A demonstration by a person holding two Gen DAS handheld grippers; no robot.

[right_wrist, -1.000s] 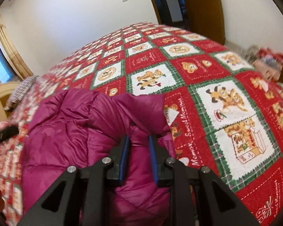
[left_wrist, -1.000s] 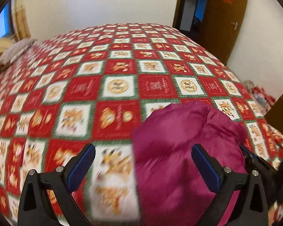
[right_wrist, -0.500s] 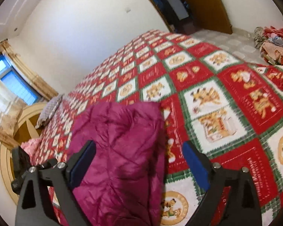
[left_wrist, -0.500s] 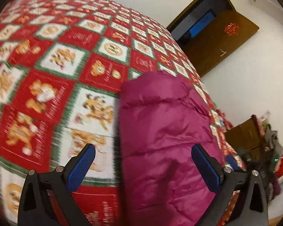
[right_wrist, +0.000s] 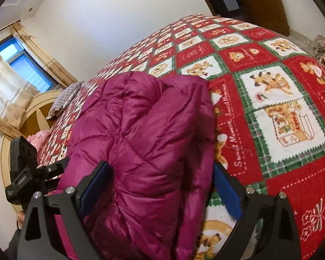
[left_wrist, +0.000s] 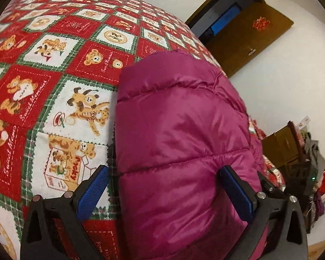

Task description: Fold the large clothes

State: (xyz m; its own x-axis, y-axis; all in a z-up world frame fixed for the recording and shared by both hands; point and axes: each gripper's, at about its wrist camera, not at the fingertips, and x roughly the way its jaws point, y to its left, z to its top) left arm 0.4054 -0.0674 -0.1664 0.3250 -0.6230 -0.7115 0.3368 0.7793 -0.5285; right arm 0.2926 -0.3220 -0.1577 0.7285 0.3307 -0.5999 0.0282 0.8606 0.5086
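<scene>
A magenta quilted down jacket [left_wrist: 179, 130] lies folded into a thick bundle on the bed's red, white and green teddy-bear quilt [left_wrist: 54, 91]. My left gripper [left_wrist: 164, 191] is open wide just above the bundle's near end, its blue pads [left_wrist: 93, 192] either side of the puffy fabric. In the right wrist view the same jacket [right_wrist: 145, 130] fills the middle. My right gripper [right_wrist: 160, 187] also stands open, straddling the jacket's near folds, and its pads [right_wrist: 226, 191] do not squeeze the fabric. The black left gripper [right_wrist: 21, 173] shows at that view's left edge.
A striped pillow [right_wrist: 65, 99] and pink cloth [right_wrist: 39, 138] lie by the round wooden headboard [right_wrist: 32, 119], under a curtained window [right_wrist: 21, 69]. A brown door [left_wrist: 249, 36] stands open beyond the bed. Wooden furniture [left_wrist: 281, 143] and piled clutter [left_wrist: 312, 169] sit on the floor beside the bed.
My right gripper was shut on a fold of the jacket, then let go and opened wide. My left gripper, open throughout, sank and rolled closer over the jacket.
</scene>
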